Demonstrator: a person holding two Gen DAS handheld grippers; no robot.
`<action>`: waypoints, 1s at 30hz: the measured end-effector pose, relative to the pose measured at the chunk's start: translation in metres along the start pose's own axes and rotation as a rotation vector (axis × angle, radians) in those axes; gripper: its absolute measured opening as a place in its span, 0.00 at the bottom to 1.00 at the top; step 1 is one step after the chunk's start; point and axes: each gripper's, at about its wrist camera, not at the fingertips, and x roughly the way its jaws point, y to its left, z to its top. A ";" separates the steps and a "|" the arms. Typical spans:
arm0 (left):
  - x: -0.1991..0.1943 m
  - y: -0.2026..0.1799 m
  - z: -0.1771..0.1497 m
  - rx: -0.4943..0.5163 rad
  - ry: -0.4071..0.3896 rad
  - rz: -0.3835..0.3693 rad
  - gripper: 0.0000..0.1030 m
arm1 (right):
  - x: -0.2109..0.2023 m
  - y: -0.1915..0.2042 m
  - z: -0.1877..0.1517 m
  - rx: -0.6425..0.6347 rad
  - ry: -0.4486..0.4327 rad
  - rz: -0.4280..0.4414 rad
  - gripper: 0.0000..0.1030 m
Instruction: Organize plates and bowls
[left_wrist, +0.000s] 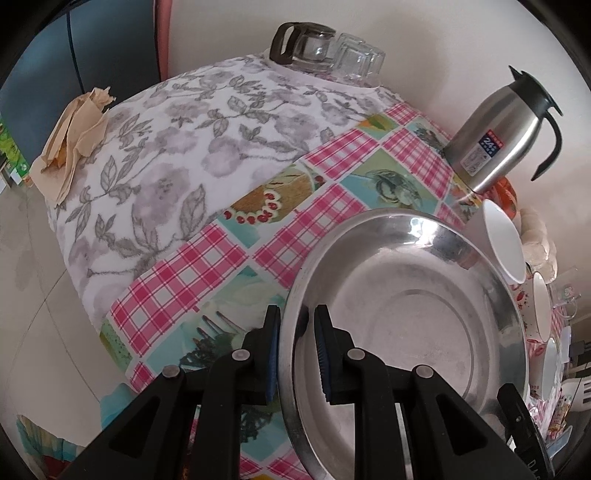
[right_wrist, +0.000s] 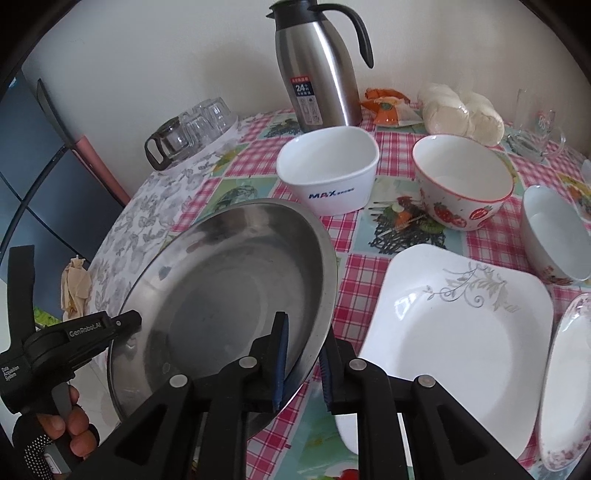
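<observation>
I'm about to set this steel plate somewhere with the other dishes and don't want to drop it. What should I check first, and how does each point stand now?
1. Left tool clamped on the steel plate rim: ok, one pad each side of the rim.
2. Right tool clamped on the opposite rim: ok.
3. Plate empty: ok, nothing inside.
4. Plate level: not ok, it tilts in the right wrist view.
5. Square white plate free to receive it: ok, nothing on it.
6. Clearance from the white MAX bowl: cannot tell, the rim overlaps it in view.
</observation>
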 end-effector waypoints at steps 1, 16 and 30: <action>-0.002 -0.003 -0.001 0.007 -0.005 -0.003 0.19 | -0.004 -0.001 0.001 -0.003 -0.010 0.000 0.16; -0.023 -0.064 -0.025 0.143 -0.038 -0.058 0.19 | -0.046 -0.049 -0.003 0.026 -0.084 -0.050 0.17; -0.030 -0.127 -0.063 0.300 -0.015 -0.082 0.19 | -0.069 -0.112 -0.015 0.083 -0.086 -0.131 0.18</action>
